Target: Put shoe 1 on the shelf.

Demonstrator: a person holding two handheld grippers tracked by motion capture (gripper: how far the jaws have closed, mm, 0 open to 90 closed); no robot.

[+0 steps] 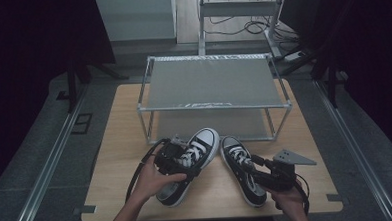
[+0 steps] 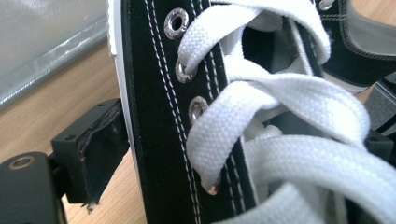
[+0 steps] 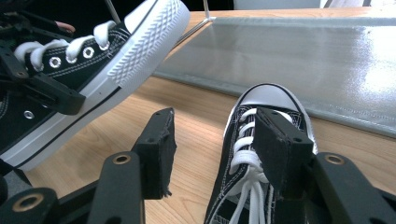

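Presently the left sneaker (image 1: 189, 163) is clamped by its laced side in the left gripper (image 1: 178, 159) and held tilted, toe raised toward the two-tier rack (image 1: 214, 107) at the far side, presumably for shelving. The right sneaker (image 1: 242, 168) lies flat on the table (image 1: 115, 144), straddled by the half-spread right gripper (image 3: 212, 149); no grip is judged made.

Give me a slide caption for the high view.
Left gripper lifts one black sneaker toe-up; the other sneaker lies before a shelf rack.

Dim room, lit table

We get glare on the shelf (image 3: 303, 51), and the laces (image 2: 280, 116) up close look soft.
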